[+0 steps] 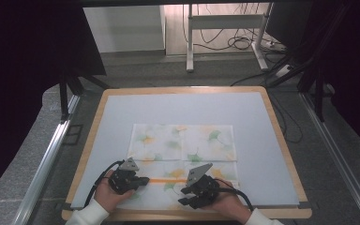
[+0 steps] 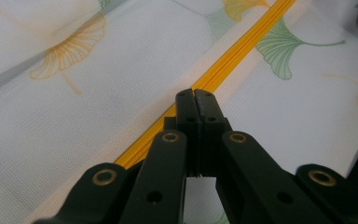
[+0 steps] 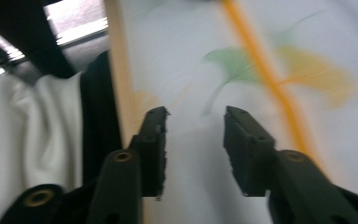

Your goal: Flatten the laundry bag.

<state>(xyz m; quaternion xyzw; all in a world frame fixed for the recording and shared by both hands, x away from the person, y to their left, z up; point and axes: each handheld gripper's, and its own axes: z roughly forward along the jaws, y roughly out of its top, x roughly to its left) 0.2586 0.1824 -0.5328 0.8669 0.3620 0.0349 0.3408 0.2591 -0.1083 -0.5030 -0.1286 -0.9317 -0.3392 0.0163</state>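
While the left gripper (image 2: 195,95) pins the zipper (image 2: 223,67), the pouch (image 1: 183,140) stays anchored.
The right gripper (image 3: 195,116), jaws parted and empty, hovers beside the zipper, likely freed to regrip.

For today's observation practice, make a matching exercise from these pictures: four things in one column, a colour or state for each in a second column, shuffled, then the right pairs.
Column one:
1. left gripper
2. right gripper
3. zip strip along the white leaf-printed fabric bag
4. wooden rim of the table

Column two:
A. open, nothing between its jaws
B. light brown
C. orange
D. shut, over the zip

Pairs: 1-D, 2-A, 3-C, 4-B
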